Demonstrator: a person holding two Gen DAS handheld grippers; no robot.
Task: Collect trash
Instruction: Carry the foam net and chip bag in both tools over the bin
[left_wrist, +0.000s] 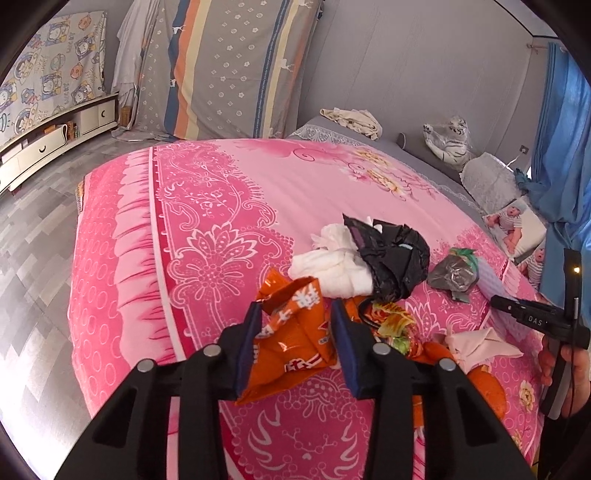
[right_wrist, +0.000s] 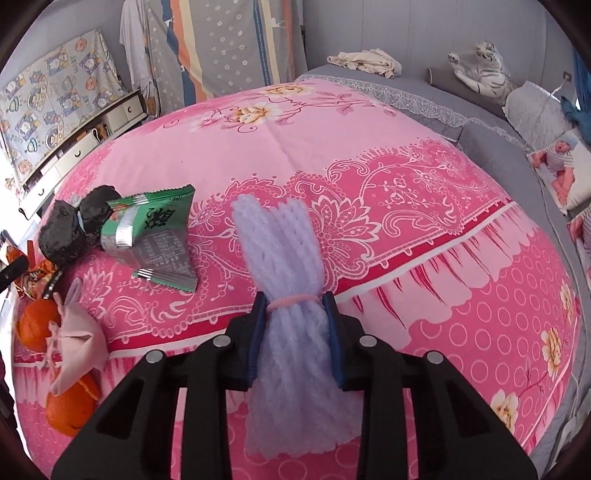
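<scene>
On the pink flowered bedspread (left_wrist: 229, 192) lies a heap of trash. My left gripper (left_wrist: 293, 314) is shut on an orange snack wrapper (left_wrist: 291, 343), its blue pads pressing both sides. Just beyond lie crumpled white tissue (left_wrist: 332, 262), a black plastic bag (left_wrist: 391, 254), a noodle wrapper (left_wrist: 391, 321) and a silvery green packet (left_wrist: 454, 273). In the right wrist view my right gripper (right_wrist: 295, 306) is shut on a pale lilac foam net bundle (right_wrist: 284, 251) tied with a pink band. To its left lie the green packet (right_wrist: 155, 236) and a black bag (right_wrist: 74, 229).
Orange peel (right_wrist: 66, 406) and a pink paper scrap (right_wrist: 74, 343) lie at the bed's near left. A person's hand (left_wrist: 569, 373) holds the other gripper at the right. A white drawer unit (left_wrist: 55, 144) stands across the grey floor. Pillows, a tiger toy (right_wrist: 484, 70) and hanging sheets sit behind.
</scene>
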